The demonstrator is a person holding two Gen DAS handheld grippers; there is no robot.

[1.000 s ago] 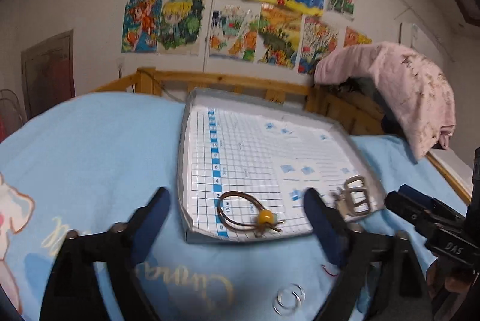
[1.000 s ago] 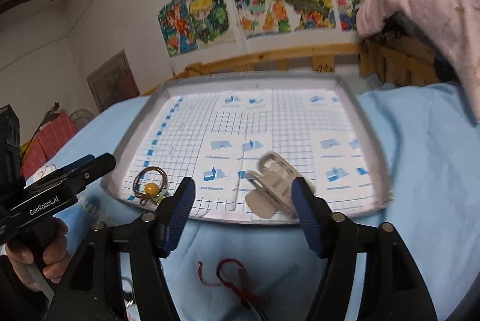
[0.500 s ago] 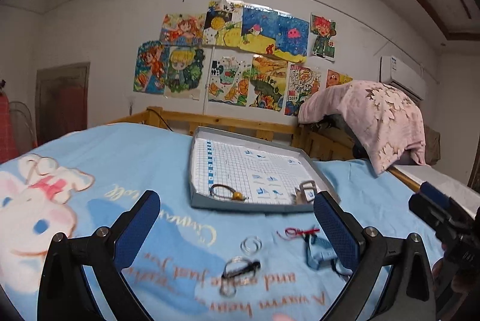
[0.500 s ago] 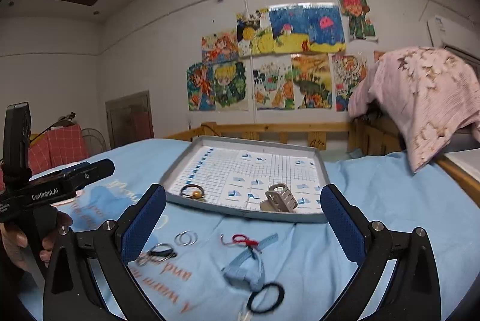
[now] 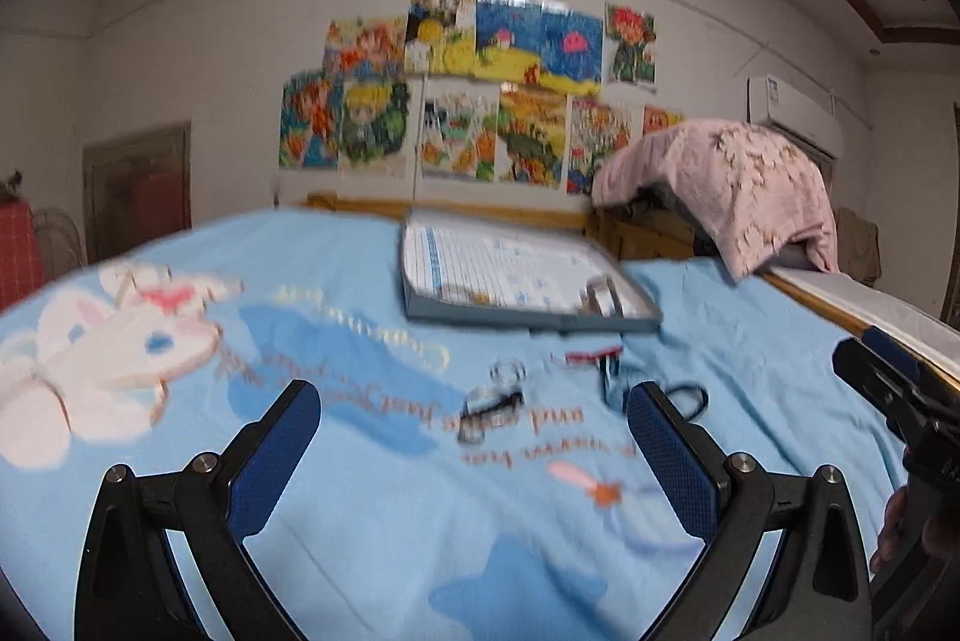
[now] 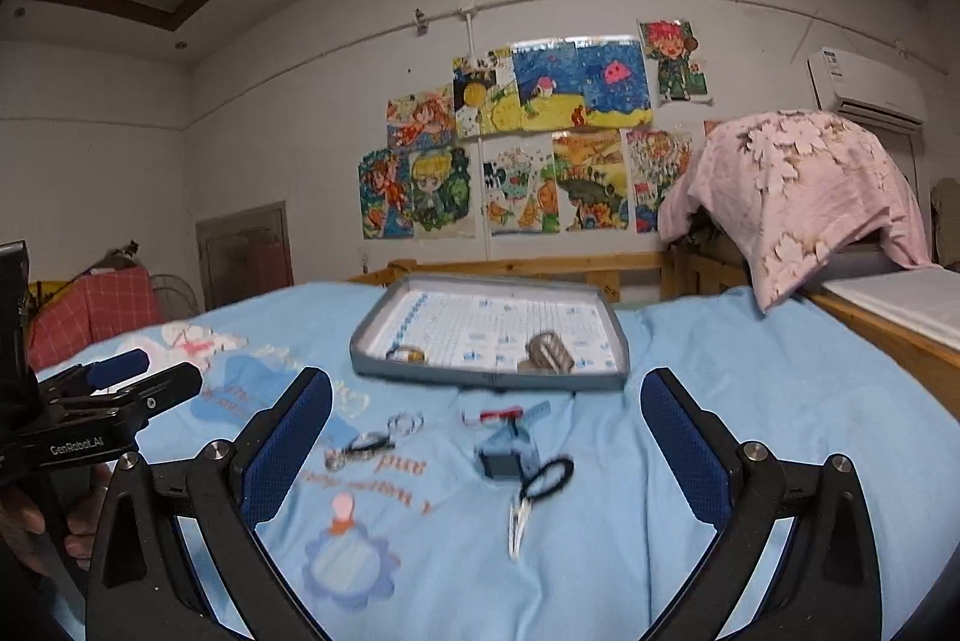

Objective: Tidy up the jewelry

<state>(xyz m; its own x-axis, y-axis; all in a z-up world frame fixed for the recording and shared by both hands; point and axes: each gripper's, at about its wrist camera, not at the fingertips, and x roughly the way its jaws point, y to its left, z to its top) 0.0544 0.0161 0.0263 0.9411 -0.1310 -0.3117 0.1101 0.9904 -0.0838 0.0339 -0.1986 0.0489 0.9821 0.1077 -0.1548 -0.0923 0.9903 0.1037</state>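
Home bedroom: bed [image 6: 690, 401] with cartoon blanket [image 5: 150, 341], wooden bedframe [image 6: 540, 264], children's drawings [image 6: 528, 131] on wall at 12 o'clock.

One grey tray [image 6: 489, 380] lay on the bed [image 6: 750, 401]. It held two items: one beaded loop [image 6: 405, 353] at 7 o'clock and one hair clip [image 6: 549, 352] at 5 o'clock. On the bed lay one pair of rings [image 6: 405, 422], one red cord [image 6: 495, 414], one black loop [image 6: 549, 476]. Other pieces were too blurred to count.

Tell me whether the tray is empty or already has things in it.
Not empty. The tray holds two pieces near its front edge: a cord bracelet with a yellow bead and a hair claw clip.
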